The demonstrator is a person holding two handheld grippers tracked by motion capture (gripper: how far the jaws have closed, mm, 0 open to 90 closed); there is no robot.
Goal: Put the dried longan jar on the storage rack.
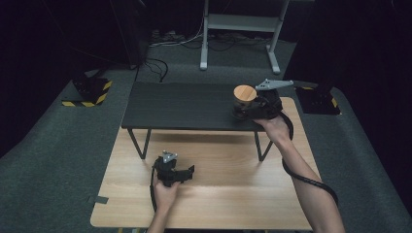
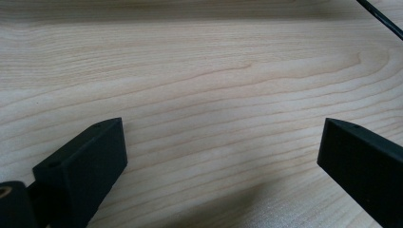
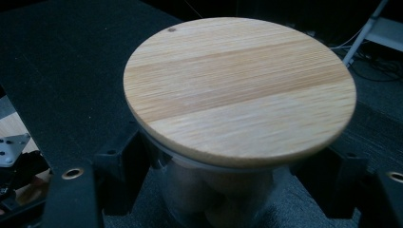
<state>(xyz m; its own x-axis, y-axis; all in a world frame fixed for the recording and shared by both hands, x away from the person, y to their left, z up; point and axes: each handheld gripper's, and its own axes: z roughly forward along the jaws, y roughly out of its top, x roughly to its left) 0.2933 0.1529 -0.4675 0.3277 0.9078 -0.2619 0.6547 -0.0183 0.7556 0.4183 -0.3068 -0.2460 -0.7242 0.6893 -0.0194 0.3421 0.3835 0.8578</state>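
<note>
**A:** What is the right claw [image 1: 248, 110] doing?

**B:** It is closed on the clear glass jar with the round, pale wooden lid [image 1: 244, 101]. In the right gripper view its two black jaws press the glass body [image 3: 214, 190] from either side, just under the lid's rim.

**A:** And the left claw [image 1: 187, 173]?

**B:** Spread wide, holding nothing. It sits low over the light wooden desk [image 1: 233, 194] at about 7 o'clock in the high view, jaws aimed toward 3 o'clock.

**A:** Where is the jar?

**B:** At about 1 o'clock in the high view, over the right end of the black low shelf on thin metal legs [image 1: 184, 104] that stands on the desk. Whether its base touches the shelf, I cannot tell.

**A:** What does each view add?

**B:** The right gripper view shows the lid's grain, a small dark knot near its far edge, and something pale inside the glass. The left gripper view gives the bare wood grain [image 2: 214, 95] between the jaws. The high view shows both forearms and the cables.

**A:** Which way does the jar point?

**B:** Upright, long axis vertical, lid on top.
</note>
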